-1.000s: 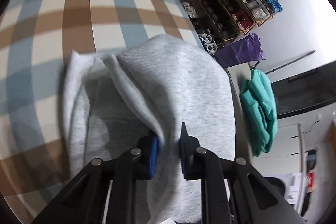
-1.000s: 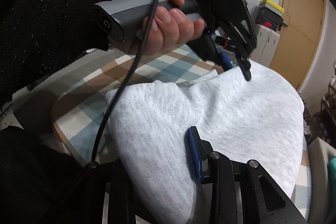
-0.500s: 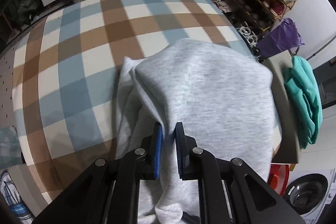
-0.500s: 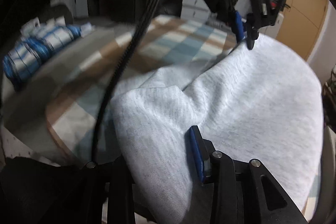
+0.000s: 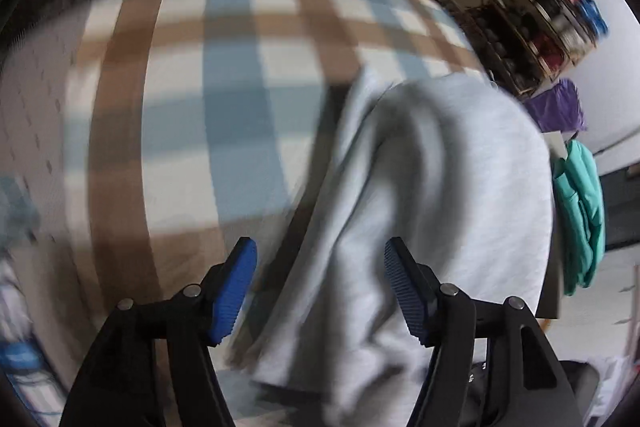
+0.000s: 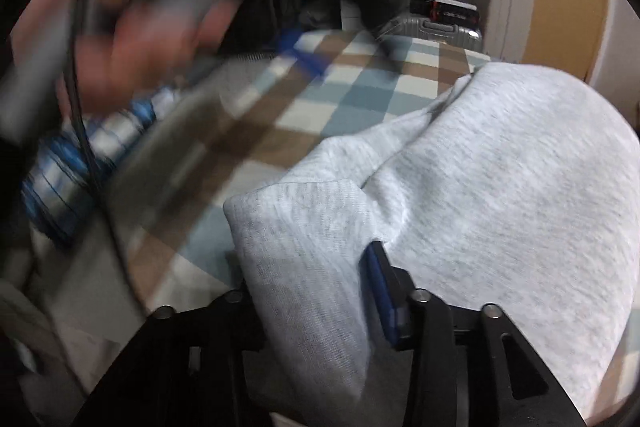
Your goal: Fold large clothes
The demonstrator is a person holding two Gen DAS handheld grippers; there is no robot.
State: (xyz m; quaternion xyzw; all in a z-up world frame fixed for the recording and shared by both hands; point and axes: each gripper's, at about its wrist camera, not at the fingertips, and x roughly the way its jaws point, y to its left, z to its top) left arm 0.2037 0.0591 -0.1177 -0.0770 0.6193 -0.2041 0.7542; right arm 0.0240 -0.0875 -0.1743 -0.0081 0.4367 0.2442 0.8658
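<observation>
A light grey garment [image 5: 432, 195] lies folded on the checked tablecloth [image 5: 224, 99]. My left gripper [image 5: 320, 283] is open, its blue pads wide apart, just above the garment's near left edge and holding nothing. My right gripper [image 6: 320, 287] is shut on a corner fold of the grey garment [image 6: 500, 187]; only its right blue pad [image 6: 380, 291] shows, the left one is hidden under cloth. The hand with the left gripper's handle [image 6: 132, 19] shows blurred in the right wrist view.
A teal garment [image 5: 580, 215] hangs at the right past the table edge. A shoe rack [image 5: 536, 15] and a purple bag [image 5: 556, 107] stand beyond it. A blue-striped cloth [image 6: 80, 163] lies left of the table. A suitcase [image 6: 436, 27] stands at the far end.
My left gripper has opened and let go of the grey fold, and pulled back to the left. The right gripper still holds its corner. The fold has dropped onto the garment.
</observation>
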